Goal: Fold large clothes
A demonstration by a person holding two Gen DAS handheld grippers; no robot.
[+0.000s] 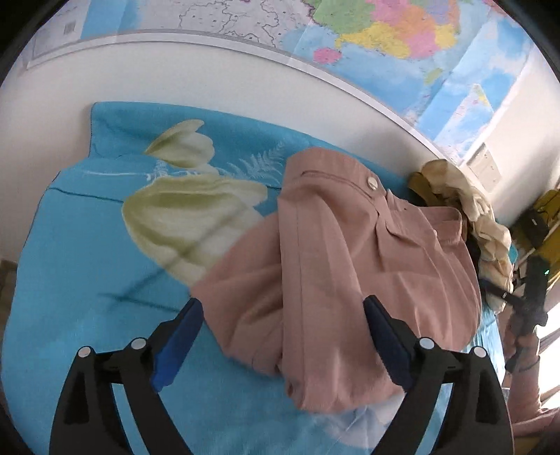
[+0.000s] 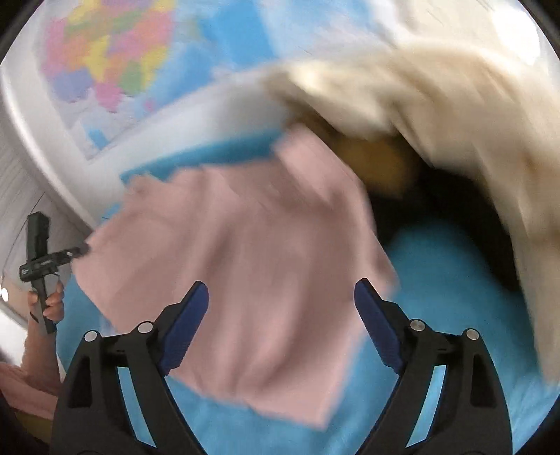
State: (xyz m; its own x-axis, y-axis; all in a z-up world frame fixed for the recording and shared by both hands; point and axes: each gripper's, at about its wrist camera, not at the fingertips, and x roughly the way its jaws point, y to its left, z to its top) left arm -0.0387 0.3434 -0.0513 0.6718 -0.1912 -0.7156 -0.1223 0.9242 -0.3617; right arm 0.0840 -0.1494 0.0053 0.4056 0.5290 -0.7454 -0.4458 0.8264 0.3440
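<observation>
A folded pink garment (image 1: 336, 266) with a button lies on the blue flowered bedcover (image 1: 80, 266). My left gripper (image 1: 283, 315) is open just above its near edge, holding nothing. In the blurred right wrist view the pink garment (image 2: 238, 266) lies flat on the blue bedcover (image 2: 455, 297). My right gripper (image 2: 281, 301) is open above its near part and empty. The left gripper's handle (image 2: 40, 252) shows at the far left in a hand.
A pile of cream and yellow clothes (image 1: 465, 199) lies beyond the pink garment by the wall; it also fills the upper right of the right wrist view (image 2: 455, 115). A wall map (image 1: 385, 31) hangs behind the bed. The other gripper's handle (image 1: 532, 290) is at the right.
</observation>
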